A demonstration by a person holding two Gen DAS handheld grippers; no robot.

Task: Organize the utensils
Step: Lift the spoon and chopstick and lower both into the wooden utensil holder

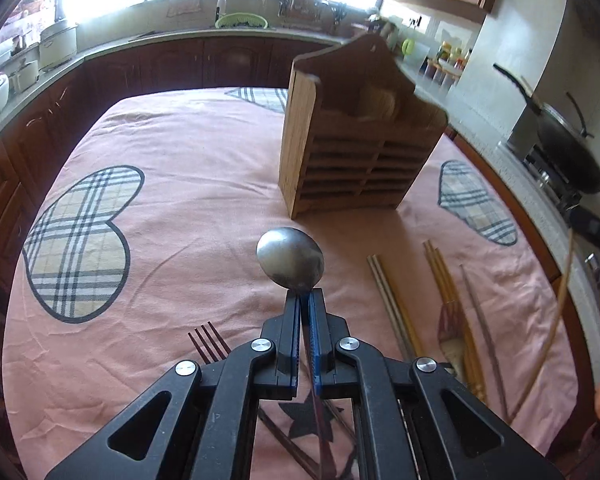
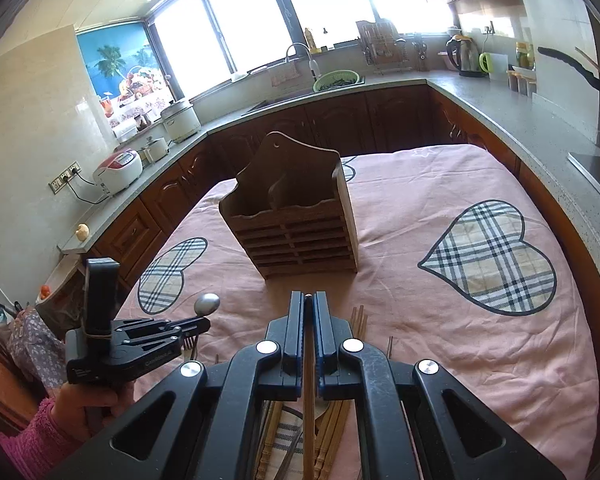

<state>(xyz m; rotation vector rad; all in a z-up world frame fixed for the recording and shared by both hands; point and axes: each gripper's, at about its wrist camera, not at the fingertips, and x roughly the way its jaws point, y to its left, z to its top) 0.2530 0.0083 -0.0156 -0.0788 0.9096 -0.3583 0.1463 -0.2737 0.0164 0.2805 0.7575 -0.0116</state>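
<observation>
Counter: draped in a pink cloth with plaid heart patches; it carries all the utensils and the holder
Wooden holder: upright box with a slatted front and a tall shaped back panel, standing near the middle of the counter, toward its far edge; a divider splits its top opening into compartments
Left tongs: closed tight on the neck of the spoon; in the right wrist view they point toward the holder from the left, held by a hand in a pink sleeve
Right tongs: closed on a single wooden chopstick that runs back between the pads toward the camera, its tip just showing at the front
Loose chopsticks: several pairs lying lengthwise on the cloth near the counter's near edge, to the right of the left tongs, some pale metal, some yellow wood
Spoon: metal, bowl forward and raised above the cloth, well short of the holder's front
Fork: dark tines on the cloth by the near edge, partly hidden under the left tongs
</observation>
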